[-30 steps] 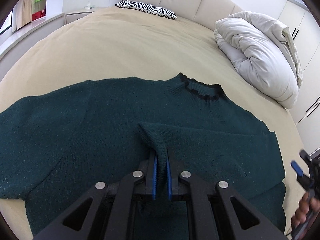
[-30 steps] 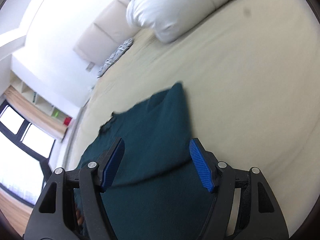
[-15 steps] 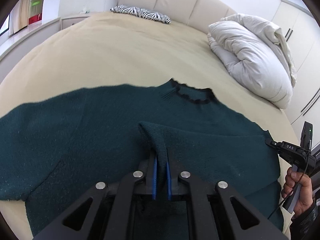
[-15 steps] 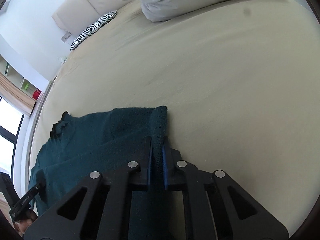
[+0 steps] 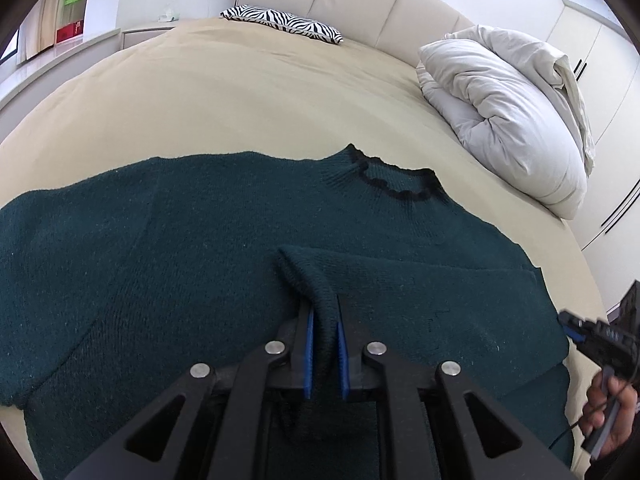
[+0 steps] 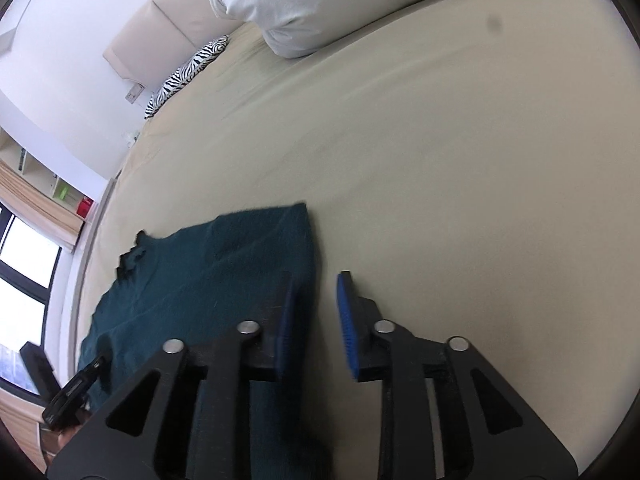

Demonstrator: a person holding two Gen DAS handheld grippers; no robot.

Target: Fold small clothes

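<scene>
Right gripper (image 6: 314,326), clamped on the sweater (image 5: 180,248) edge half a second ago, is now opening and letting go, while the left gripper (image 5: 322,344) still pinches the cuff folded across mid-bed toward 12 o'clock.

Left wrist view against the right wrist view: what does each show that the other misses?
Only the left wrist view shows the left gripper pinching a raised ridge of the dark green knit sweater, plus white wardrobe doors. Only the right wrist view shows the right gripper, its jaws opening, the sweater's edge lying between the blue pads, and a window. Both share the beige bed sheet, white duvet and zebra-print pillow.
</scene>
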